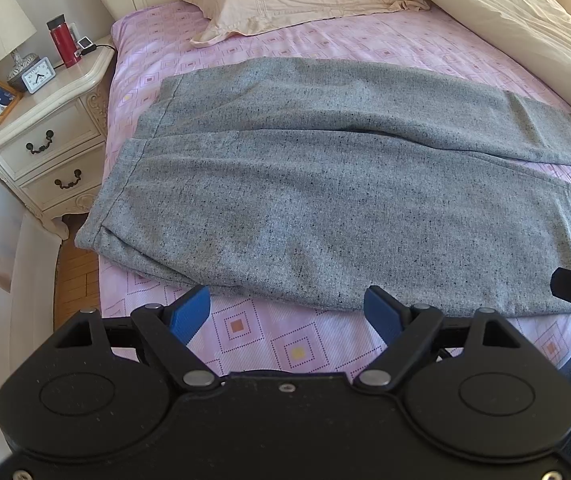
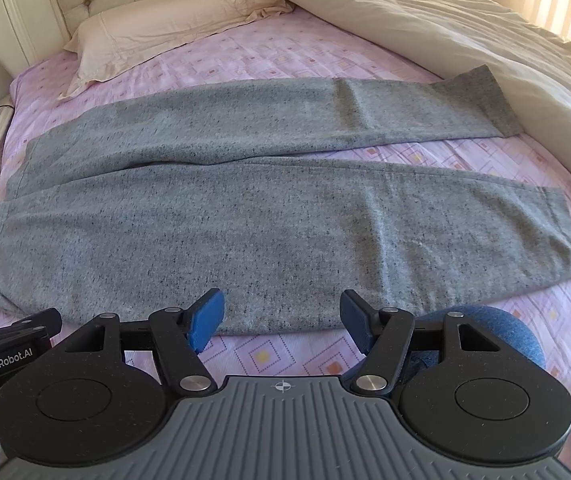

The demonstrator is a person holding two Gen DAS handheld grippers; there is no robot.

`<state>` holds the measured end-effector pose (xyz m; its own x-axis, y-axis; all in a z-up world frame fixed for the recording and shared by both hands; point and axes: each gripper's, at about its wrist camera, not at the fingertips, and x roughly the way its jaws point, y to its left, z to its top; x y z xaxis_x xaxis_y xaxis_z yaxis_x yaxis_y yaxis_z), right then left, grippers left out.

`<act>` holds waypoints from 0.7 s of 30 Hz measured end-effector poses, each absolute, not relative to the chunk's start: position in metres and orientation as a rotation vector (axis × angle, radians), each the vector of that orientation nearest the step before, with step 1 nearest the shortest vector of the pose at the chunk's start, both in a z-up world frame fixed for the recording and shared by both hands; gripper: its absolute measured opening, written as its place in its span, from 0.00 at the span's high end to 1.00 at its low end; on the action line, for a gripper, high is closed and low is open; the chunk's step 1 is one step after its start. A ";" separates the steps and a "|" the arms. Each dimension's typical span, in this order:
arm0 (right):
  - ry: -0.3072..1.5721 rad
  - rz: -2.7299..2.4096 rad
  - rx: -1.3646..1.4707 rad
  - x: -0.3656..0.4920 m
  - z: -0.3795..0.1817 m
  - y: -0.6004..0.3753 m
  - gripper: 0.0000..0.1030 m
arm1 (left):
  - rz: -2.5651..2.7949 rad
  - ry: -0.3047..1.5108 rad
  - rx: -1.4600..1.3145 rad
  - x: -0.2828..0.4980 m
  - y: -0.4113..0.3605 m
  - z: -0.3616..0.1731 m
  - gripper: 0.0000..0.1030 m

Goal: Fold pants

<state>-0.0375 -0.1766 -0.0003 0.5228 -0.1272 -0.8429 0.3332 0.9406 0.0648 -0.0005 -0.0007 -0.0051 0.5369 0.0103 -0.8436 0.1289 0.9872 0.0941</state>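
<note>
1. Left wrist view: the left gripper (image 1: 287, 312) stood wide open and empty. The grey pants (image 1: 325, 184) lay flat on the bed (image 1: 285, 352) at its 12 o'clock, near hem just past the fingertips, untouched. Waistband sat toward 10 o'clock, legs running off toward 3.

2. Right wrist view: the right gripper (image 2: 281, 320) was likewise spread and empty. The pants (image 2: 245, 208) lay at 12 o'clock, long axis running 9 to 3, cuffs nearer this hand, by my judgement.

Black tongs (image 2: 281, 316) with blue pads, silver screws, "GenRobot.AI" lettering.
</note>
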 end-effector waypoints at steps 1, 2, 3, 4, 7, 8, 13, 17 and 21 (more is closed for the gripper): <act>0.984 -0.278 0.230 -0.038 0.000 -0.177 0.39 | -0.070 1.003 0.151 -0.001 -0.001 -0.005 0.17; 0.984 -0.278 0.230 -0.038 0.000 -0.178 0.39 | -0.071 1.003 0.151 -0.001 -0.001 -0.005 0.17; 0.984 -0.277 0.230 -0.037 0.000 -0.178 0.39 | -0.071 1.003 0.150 -0.001 -0.001 -0.005 0.17; 0.984 -0.277 0.230 -0.038 0.000 -0.176 0.39 | -0.071 1.004 0.149 -0.001 0.000 -0.005 0.17; 0.986 -0.275 0.229 -0.037 -0.002 -0.175 0.39 | -0.071 1.004 0.149 -0.001 0.000 -0.006 0.17; 0.986 -0.275 0.230 -0.038 -0.002 -0.174 0.39 | -0.071 1.005 0.149 0.000 0.000 -0.006 0.17; 0.989 -0.274 0.233 -0.037 -0.001 -0.174 0.39 | -0.071 1.005 0.149 0.000 0.000 -0.006 0.17; 0.989 -0.273 0.233 -0.037 -0.001 -0.173 0.39 | -0.072 1.005 0.149 -0.001 0.000 -0.006 0.17; 0.989 -0.274 0.233 -0.037 -0.001 -0.174 0.39 | -0.072 1.006 0.149 0.000 0.000 -0.006 0.17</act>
